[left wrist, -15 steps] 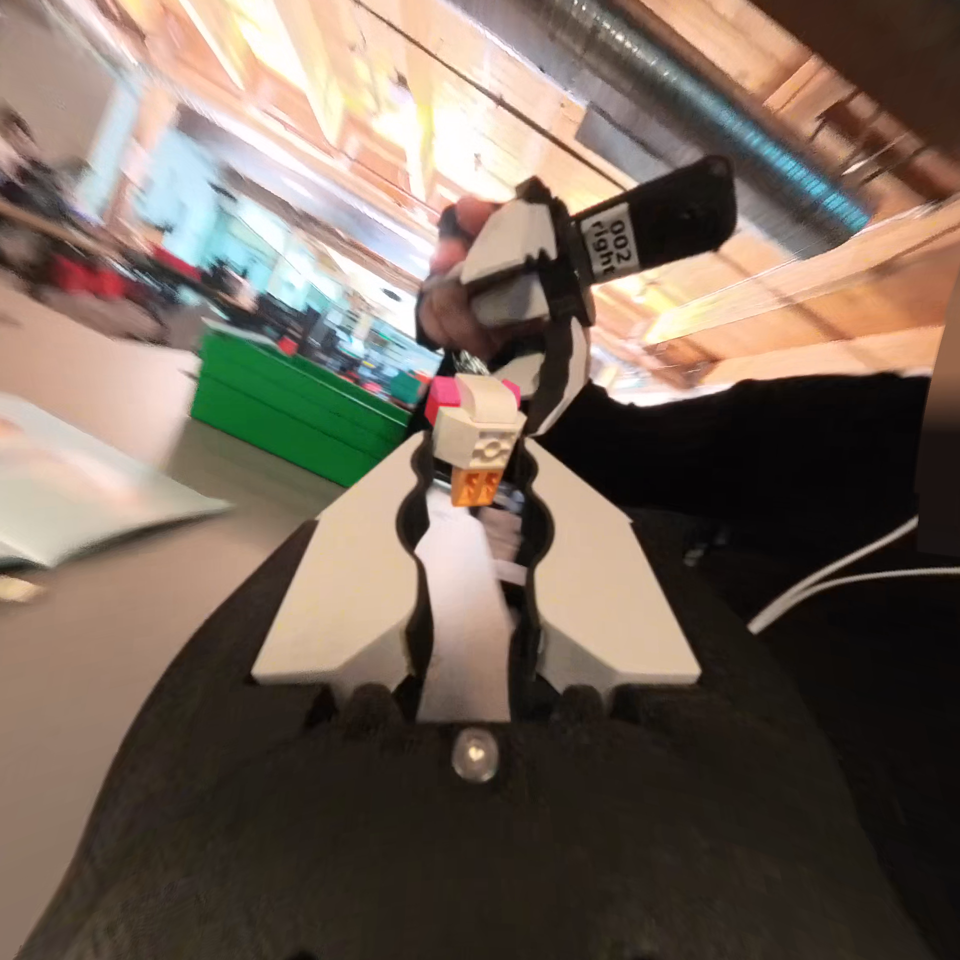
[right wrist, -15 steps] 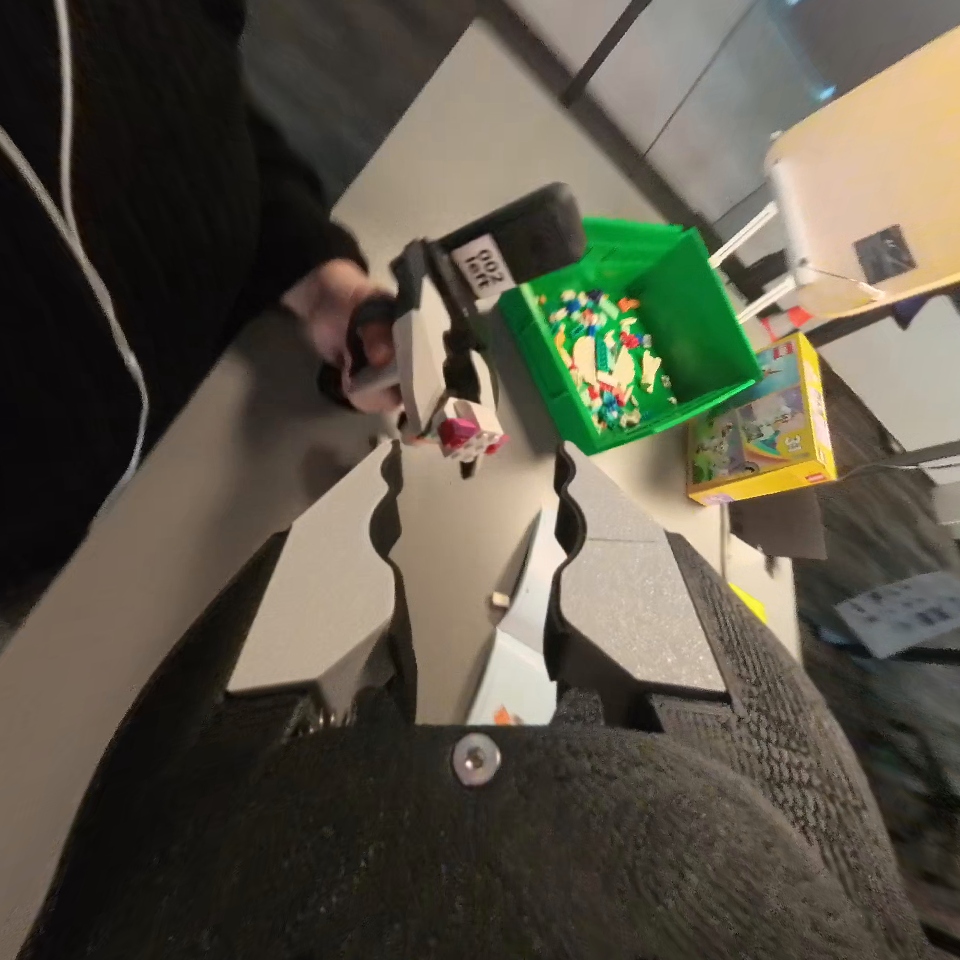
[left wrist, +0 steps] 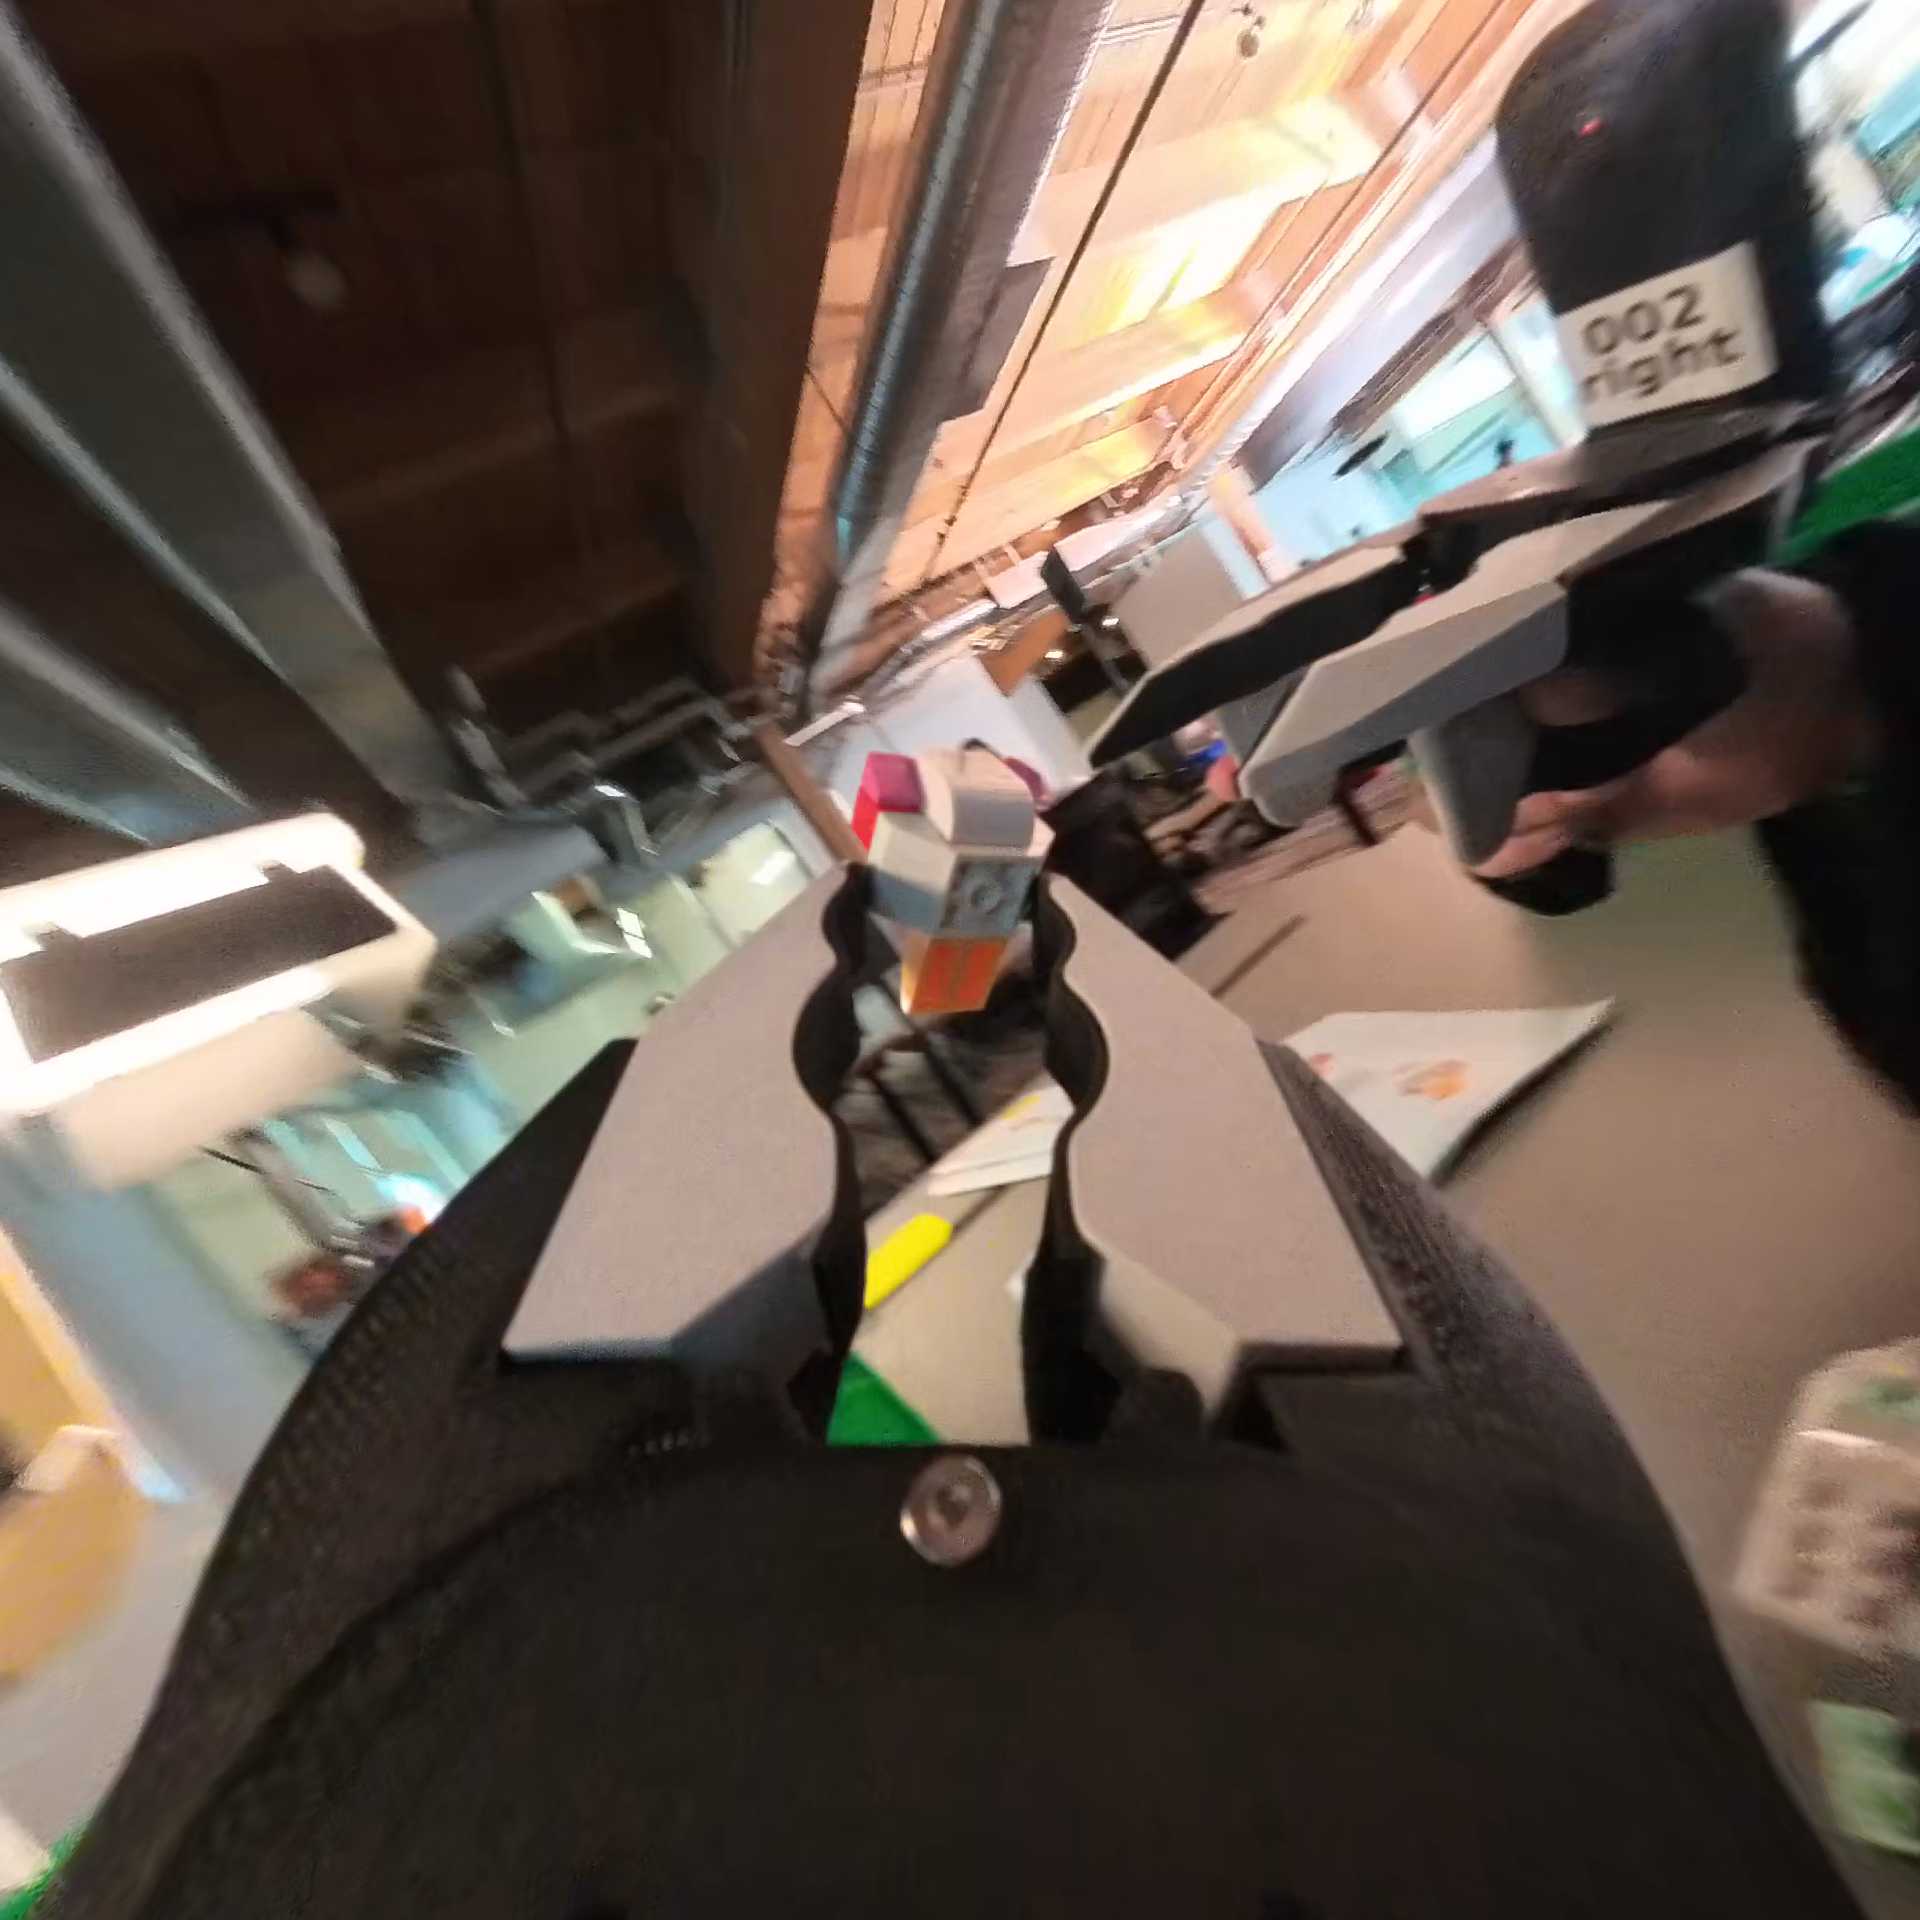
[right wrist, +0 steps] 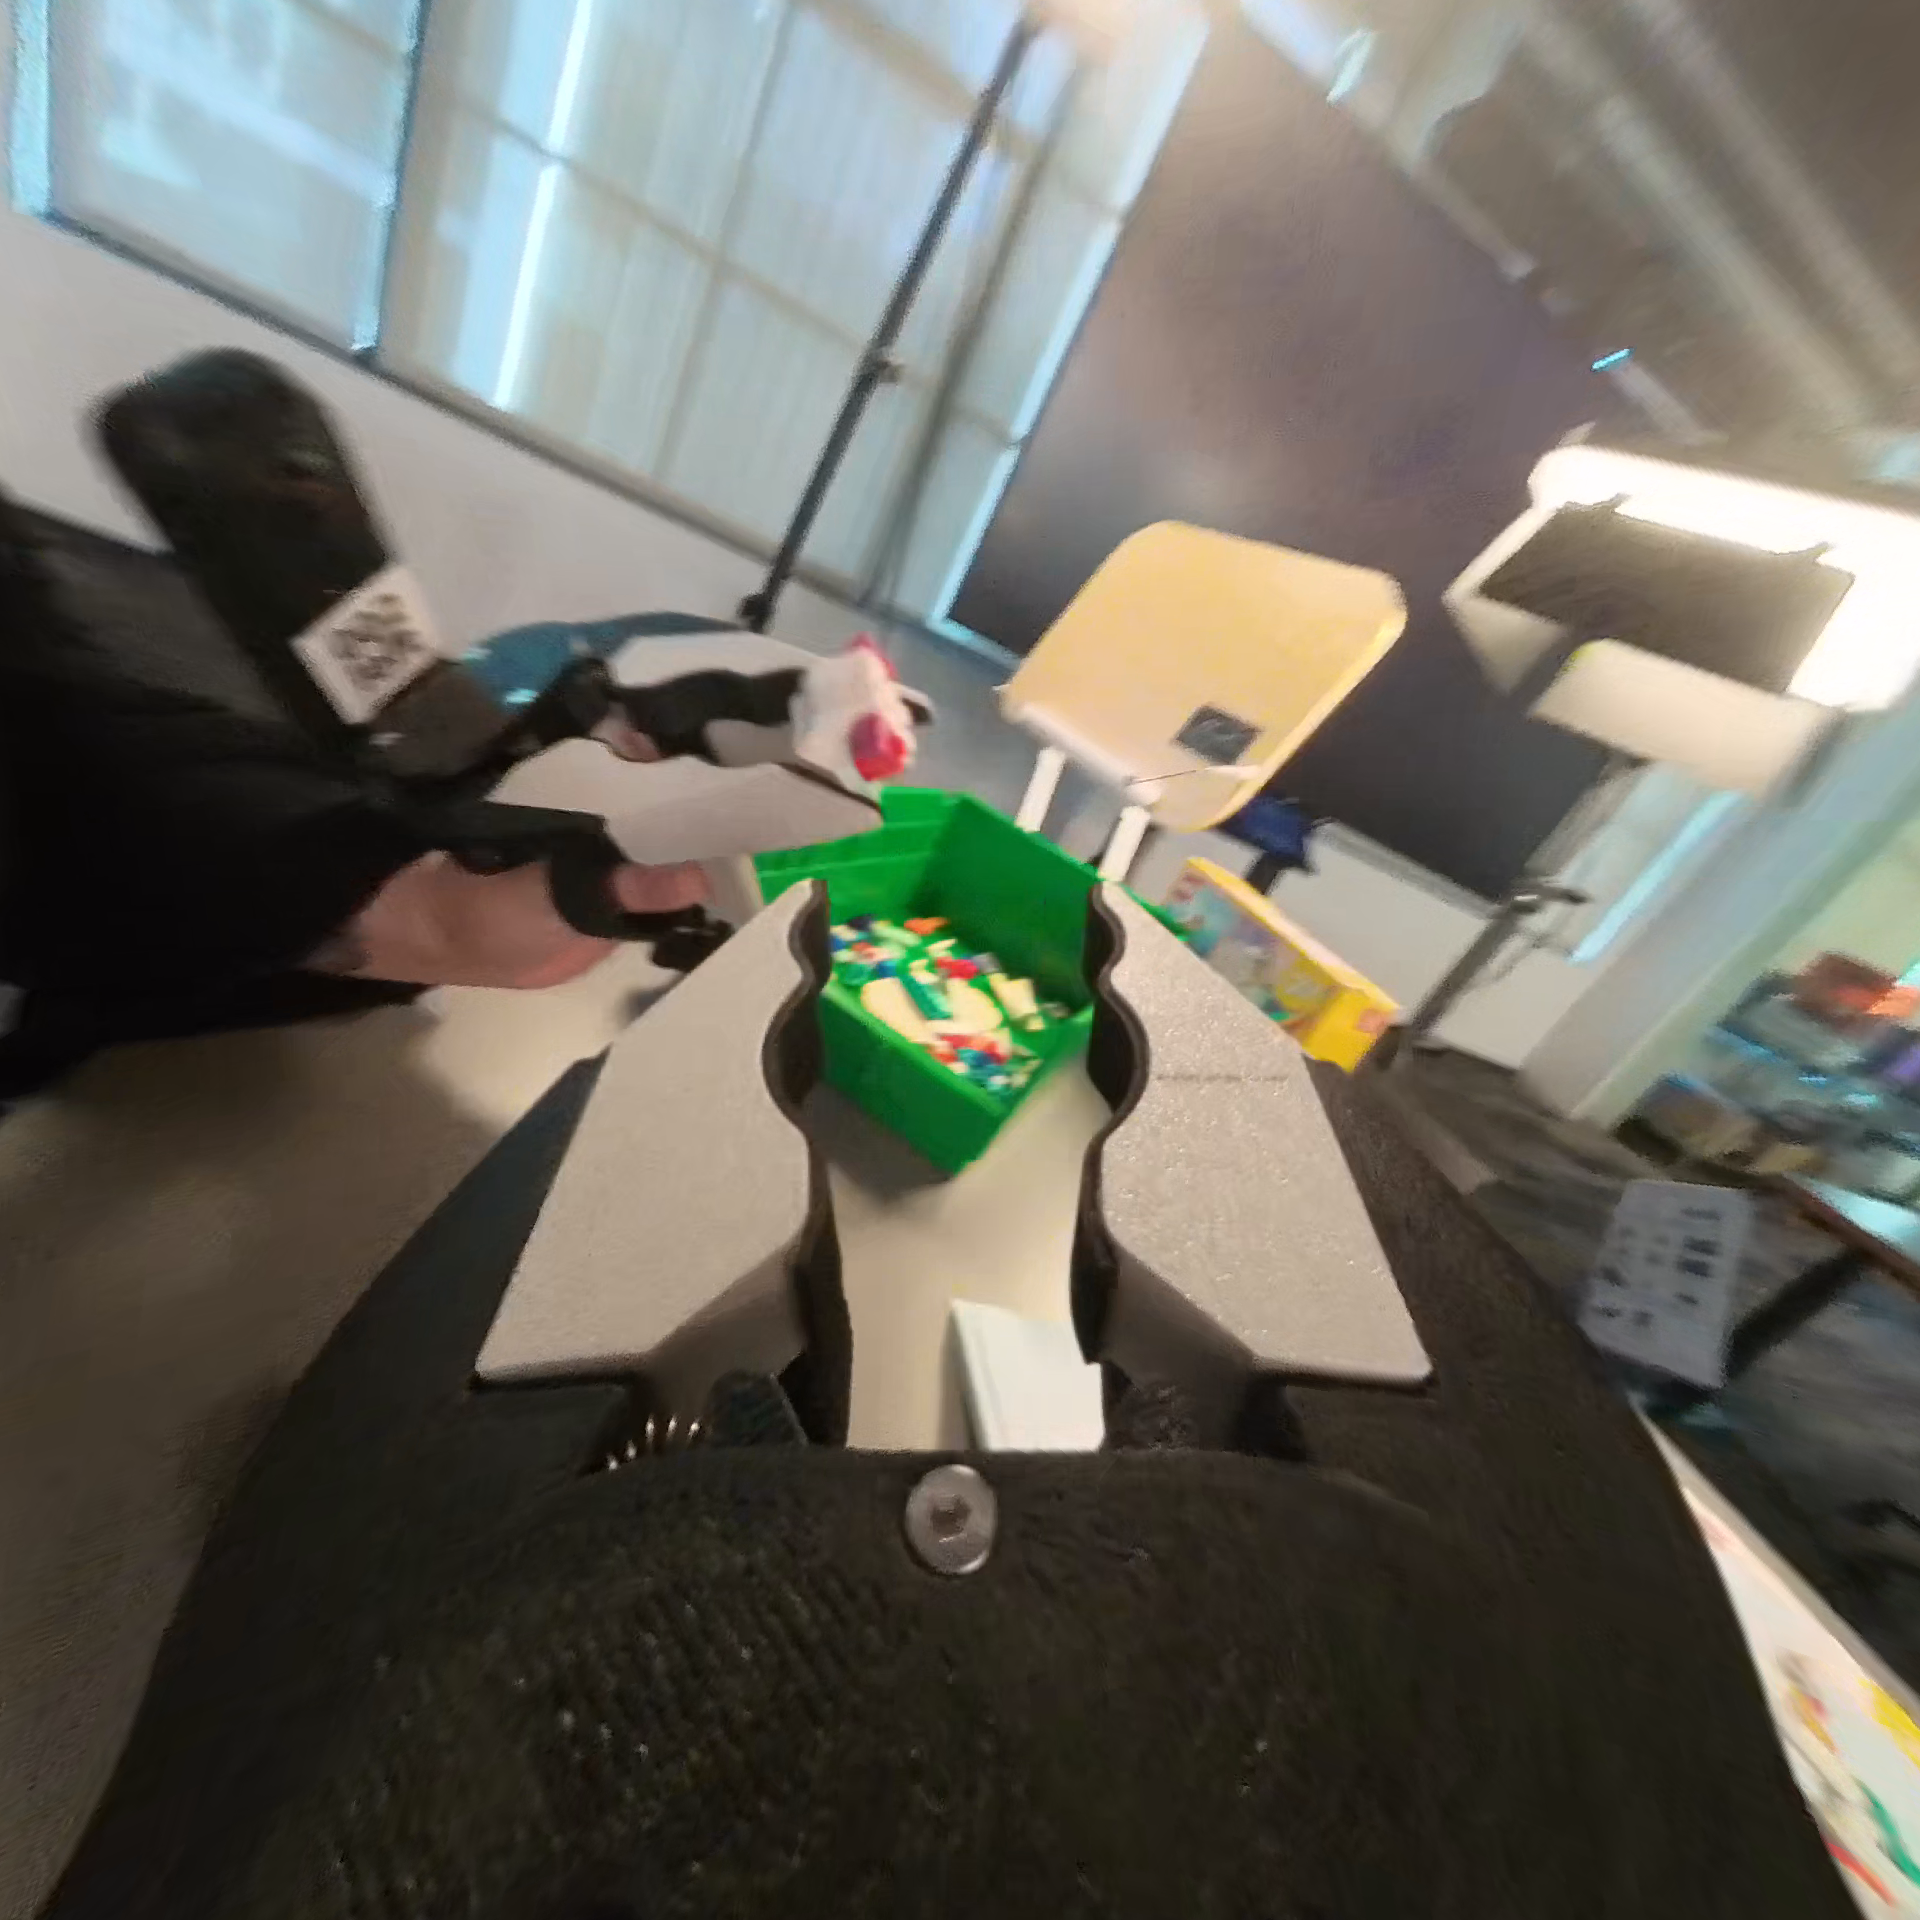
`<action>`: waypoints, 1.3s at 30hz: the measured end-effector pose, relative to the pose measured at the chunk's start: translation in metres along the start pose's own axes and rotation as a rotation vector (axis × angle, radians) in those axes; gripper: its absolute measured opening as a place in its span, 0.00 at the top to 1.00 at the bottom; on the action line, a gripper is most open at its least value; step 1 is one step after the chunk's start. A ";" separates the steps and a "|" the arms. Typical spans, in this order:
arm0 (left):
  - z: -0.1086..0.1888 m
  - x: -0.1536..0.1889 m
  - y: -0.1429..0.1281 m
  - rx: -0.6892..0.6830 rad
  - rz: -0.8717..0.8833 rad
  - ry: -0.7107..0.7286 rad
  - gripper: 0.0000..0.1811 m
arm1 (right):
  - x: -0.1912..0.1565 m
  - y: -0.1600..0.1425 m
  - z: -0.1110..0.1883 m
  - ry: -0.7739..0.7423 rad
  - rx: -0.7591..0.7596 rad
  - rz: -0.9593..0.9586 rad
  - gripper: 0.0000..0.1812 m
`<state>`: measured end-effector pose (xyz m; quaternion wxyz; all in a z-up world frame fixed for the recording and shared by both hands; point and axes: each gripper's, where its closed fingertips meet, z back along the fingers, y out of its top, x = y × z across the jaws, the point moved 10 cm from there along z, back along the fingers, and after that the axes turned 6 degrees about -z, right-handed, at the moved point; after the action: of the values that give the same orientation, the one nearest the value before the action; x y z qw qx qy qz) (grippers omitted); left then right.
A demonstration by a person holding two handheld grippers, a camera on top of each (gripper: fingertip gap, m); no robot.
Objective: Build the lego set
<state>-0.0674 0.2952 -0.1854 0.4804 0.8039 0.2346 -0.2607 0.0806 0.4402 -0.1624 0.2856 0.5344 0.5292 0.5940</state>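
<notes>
Lego sub-assembly [left wrist: 951, 868], small: white and grey bricks, pink-red piece on top, orange piece below. It sits pinched at the tips of the left gripper [left wrist: 948, 904], jaws narrow around it, lifted well above the table [left wrist: 1558, 1195]. Same cluster shows blurred at far left in the right wrist view [right wrist: 868, 717].

Middle: right gripper [right wrist: 951, 914] has jaws wide with nothing between them, aimed toward the green bin [right wrist: 997, 862] of loose pieces on the table. In the left wrist view it hangs at upper right, apart from the sub-assembly.

Right of the bin: yellow set box [right wrist: 1288, 977], just beside it. An open instruction booklet [left wrist: 1444, 1070] lies flat on the table, near right.

Progress, judged: early. Only a handful of bricks joined, and the bin holds many loose parts. Most of the build is left. Likely next step is picking another piece from the bin with the empty right gripper. Motion blur, so brick details are uncertain.
</notes>
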 end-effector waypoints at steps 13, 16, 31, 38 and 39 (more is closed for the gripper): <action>-0.018 -0.007 -0.001 0.013 -0.587 0.131 0.83 | 0.004 -0.068 0.020 -0.382 0.041 0.100 0.82; -0.020 -0.005 0.001 0.027 -0.624 0.139 0.83 | 0.001 -0.068 0.019 -0.360 0.037 0.116 0.82; -0.028 0.005 -0.016 -0.019 0.017 -0.108 0.83 | -0.010 -0.046 0.011 -0.315 0.053 0.242 0.82; -0.041 0.005 -0.045 0.017 1.029 -0.635 0.83 | -0.003 -0.023 0.021 0.014 0.187 -0.225 0.80; -0.042 0.008 -0.049 0.003 1.115 -0.698 0.83 | -0.001 -0.022 0.022 0.029 0.182 -0.253 0.78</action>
<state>-0.0838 0.3549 -0.2050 0.5901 0.6739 -0.3871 -0.2185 0.0963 0.4528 -0.1862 0.3009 0.4785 0.6481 0.5102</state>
